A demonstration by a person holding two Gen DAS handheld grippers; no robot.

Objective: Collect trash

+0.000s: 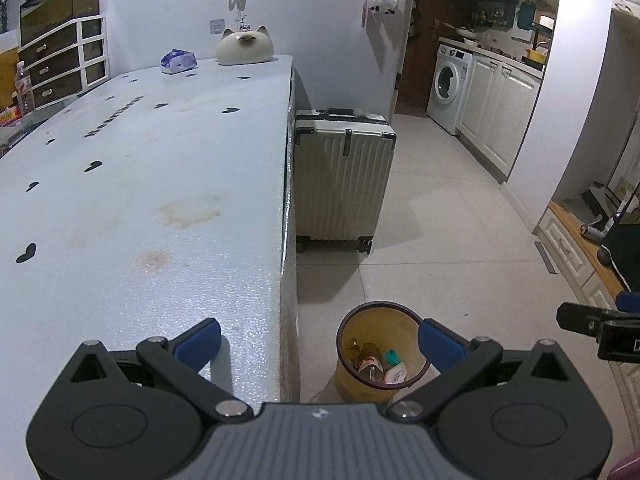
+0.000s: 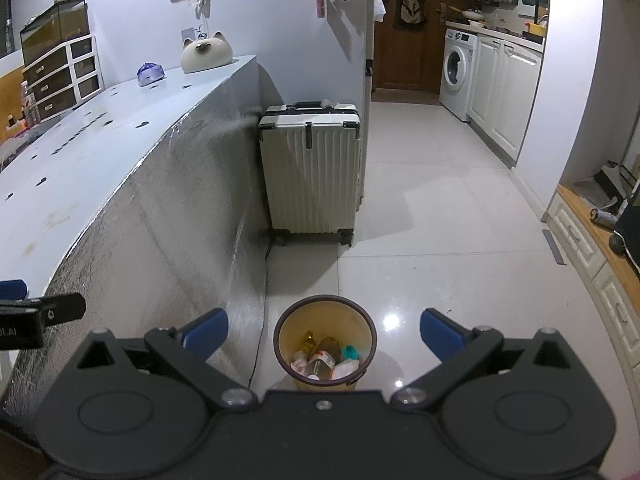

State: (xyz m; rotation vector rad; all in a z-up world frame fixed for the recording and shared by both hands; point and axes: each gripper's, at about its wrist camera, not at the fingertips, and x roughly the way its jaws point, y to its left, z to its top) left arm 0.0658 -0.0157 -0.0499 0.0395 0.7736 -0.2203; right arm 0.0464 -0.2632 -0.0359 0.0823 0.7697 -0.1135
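Note:
A yellow trash bin (image 1: 348, 380) stands on the tiled floor beside the table's side; it also shows in the right wrist view (image 2: 288, 340). Inside lie several pieces of trash (image 2: 326, 362), bottles and wrappers, also seen in the left wrist view (image 1: 376, 364). My left gripper (image 1: 320, 346) is open and empty, over the table's right edge and above the bin. My right gripper (image 2: 324, 332) is open and empty, directly above the bin. The right gripper's side (image 1: 592, 326) shows at the right of the left wrist view.
A long light-blue table (image 1: 140, 184) has a cat-shaped ceramic (image 1: 245, 46), a blue-white packet (image 1: 179, 61) and drawer units (image 1: 64, 64) at its far end. A cream suitcase (image 2: 310, 172) stands against the table's end. A washing machine (image 2: 458, 72) and cabinets lie beyond.

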